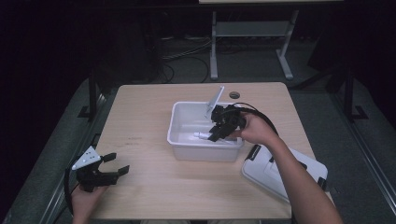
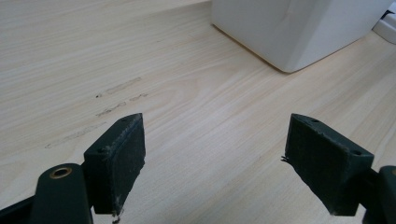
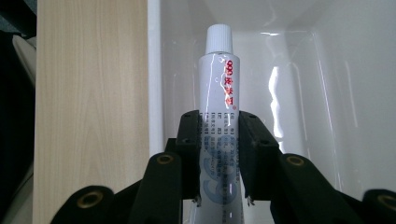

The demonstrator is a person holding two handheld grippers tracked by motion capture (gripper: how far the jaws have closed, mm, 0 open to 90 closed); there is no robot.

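Right gripper (image 3: 219, 154) is pinching a white tube (image 3: 219, 93) inside the white bin (image 1: 180, 140) mid-worktop, probably to lay it down, while the left gripper (image 1: 109, 165) sits spread and empty around 8 o'clock, out of the way.

A white tube (image 3: 218, 93) with red lettering is seen in a white bin (image 1: 180, 140); the worktop (image 1: 154, 186) is pale woodgrain.

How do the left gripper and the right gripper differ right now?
The right gripper is shut on the white tube, while the left gripper stands wide open around nothing. The right gripper reaches into the white bin; the left gripper sits over the bare table near its corner. Both have black jaws and are hand-held.
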